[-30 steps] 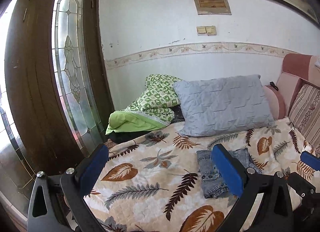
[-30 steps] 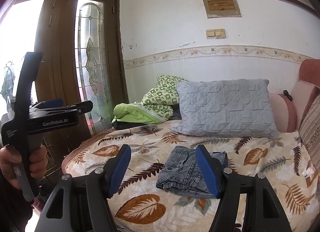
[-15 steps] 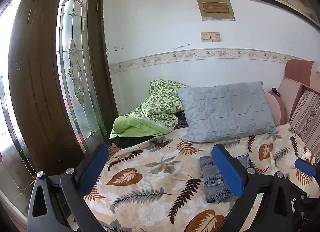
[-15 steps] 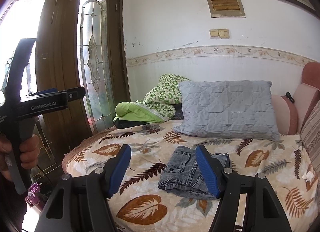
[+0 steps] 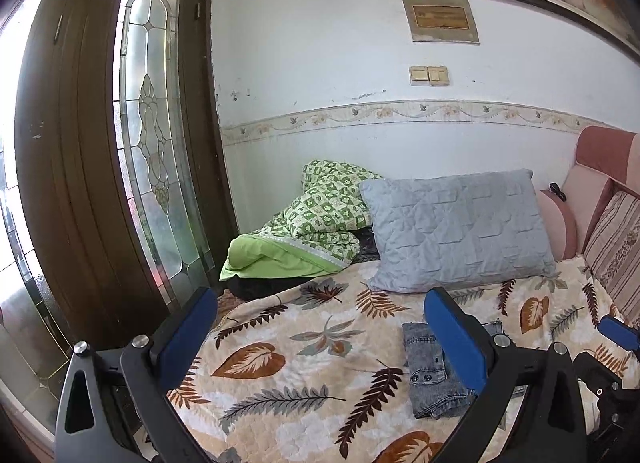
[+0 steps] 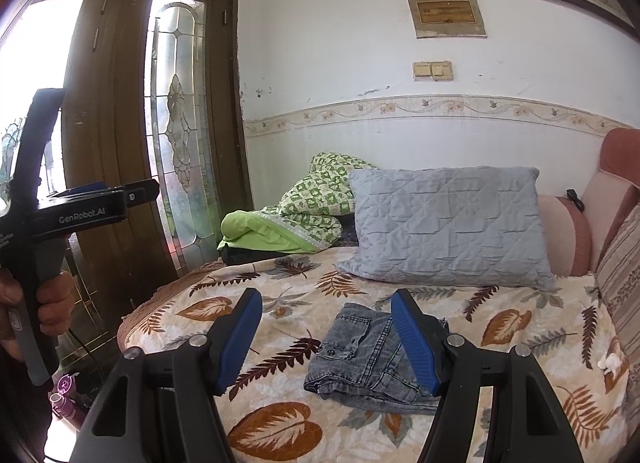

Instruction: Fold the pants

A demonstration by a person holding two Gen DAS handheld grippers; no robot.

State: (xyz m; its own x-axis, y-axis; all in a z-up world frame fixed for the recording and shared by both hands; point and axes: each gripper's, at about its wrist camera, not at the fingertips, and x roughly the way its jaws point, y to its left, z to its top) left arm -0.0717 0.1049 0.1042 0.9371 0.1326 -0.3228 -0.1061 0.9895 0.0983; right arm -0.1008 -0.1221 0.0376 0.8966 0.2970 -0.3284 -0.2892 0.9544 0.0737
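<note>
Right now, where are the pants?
The folded denim pants lie on the leaf-print bedspread, in front of the grey pillow; in the right wrist view they sit centre-low, partly behind a blue finger.

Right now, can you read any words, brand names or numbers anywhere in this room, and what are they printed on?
"GenRobot.AI": white lettering on the black body of the left gripper, seen from the right wrist camera.
Small white print further back on that same tool: too small to read.
Plaque on the wall above the light switch: lines of text, too blurred to read.
Nothing readable on the folded jeans, only plain buttons.
</note>
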